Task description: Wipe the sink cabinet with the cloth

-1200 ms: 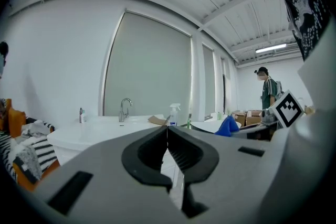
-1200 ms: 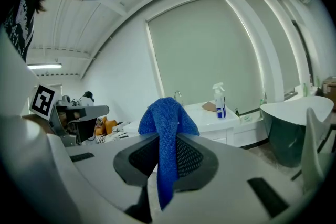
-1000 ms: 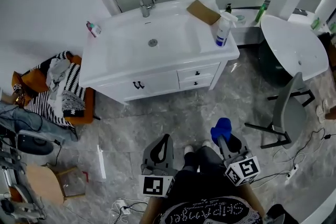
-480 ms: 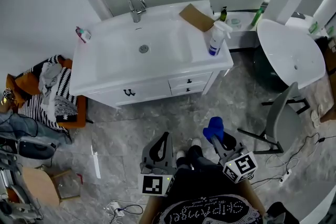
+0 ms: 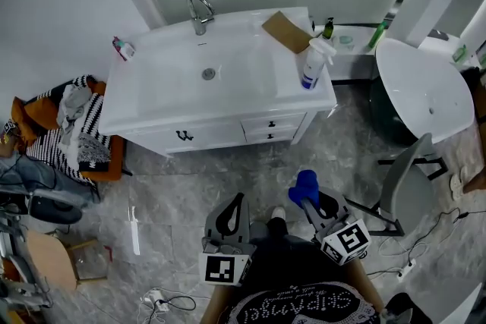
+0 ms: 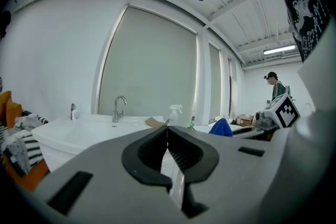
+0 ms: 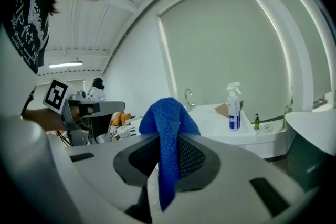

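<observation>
The right gripper (image 5: 308,196) pinches the blue cloth (image 5: 305,181) in its jaws, ready for wiping. The left gripper (image 5: 239,199) has jaws pressed together, holding nothing. The sink cabinet (image 5: 220,134) is well apart.

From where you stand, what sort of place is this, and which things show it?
Likely a washroom set-up inside a larger workspace: a white sink cabinet with a faucet, a spray bottle on its top, and an office chair standing nearby.
</observation>
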{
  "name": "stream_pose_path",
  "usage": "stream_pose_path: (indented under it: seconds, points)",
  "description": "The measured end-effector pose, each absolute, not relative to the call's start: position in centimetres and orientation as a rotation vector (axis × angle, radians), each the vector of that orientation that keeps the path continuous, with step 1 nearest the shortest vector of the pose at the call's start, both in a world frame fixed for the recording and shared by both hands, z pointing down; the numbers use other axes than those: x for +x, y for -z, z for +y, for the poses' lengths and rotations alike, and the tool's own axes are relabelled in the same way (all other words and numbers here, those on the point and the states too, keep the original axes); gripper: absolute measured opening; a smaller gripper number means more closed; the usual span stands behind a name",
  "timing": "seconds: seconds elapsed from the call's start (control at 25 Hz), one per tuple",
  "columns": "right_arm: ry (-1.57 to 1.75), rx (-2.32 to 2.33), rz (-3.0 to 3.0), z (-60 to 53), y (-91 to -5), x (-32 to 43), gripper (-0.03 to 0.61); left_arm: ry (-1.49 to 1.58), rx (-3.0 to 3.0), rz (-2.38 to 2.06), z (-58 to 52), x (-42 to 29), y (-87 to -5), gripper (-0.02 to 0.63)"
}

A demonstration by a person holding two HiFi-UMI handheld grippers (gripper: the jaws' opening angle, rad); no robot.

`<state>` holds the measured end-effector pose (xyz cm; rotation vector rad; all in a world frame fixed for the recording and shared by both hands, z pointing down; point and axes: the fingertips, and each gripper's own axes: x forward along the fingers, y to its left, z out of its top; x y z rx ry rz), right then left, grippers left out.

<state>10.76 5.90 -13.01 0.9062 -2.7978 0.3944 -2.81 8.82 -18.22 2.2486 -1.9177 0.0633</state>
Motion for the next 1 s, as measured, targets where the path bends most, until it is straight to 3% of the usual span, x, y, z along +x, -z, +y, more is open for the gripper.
stream_pose_path:
  seconds: [0.48,1.0]
  points:
    - [-0.507,1.03,-2.761,4.4,11.7,11.7,0.058,-0.085,2.297,-1.897,7.3,-2.8,18.1,0.006]
    - [-0.541,1.193,-2.732,-0.9,8.2,3.4,0.058,-0.077,2.346,-1.83,2.2,-9.9,14.1,0.006]
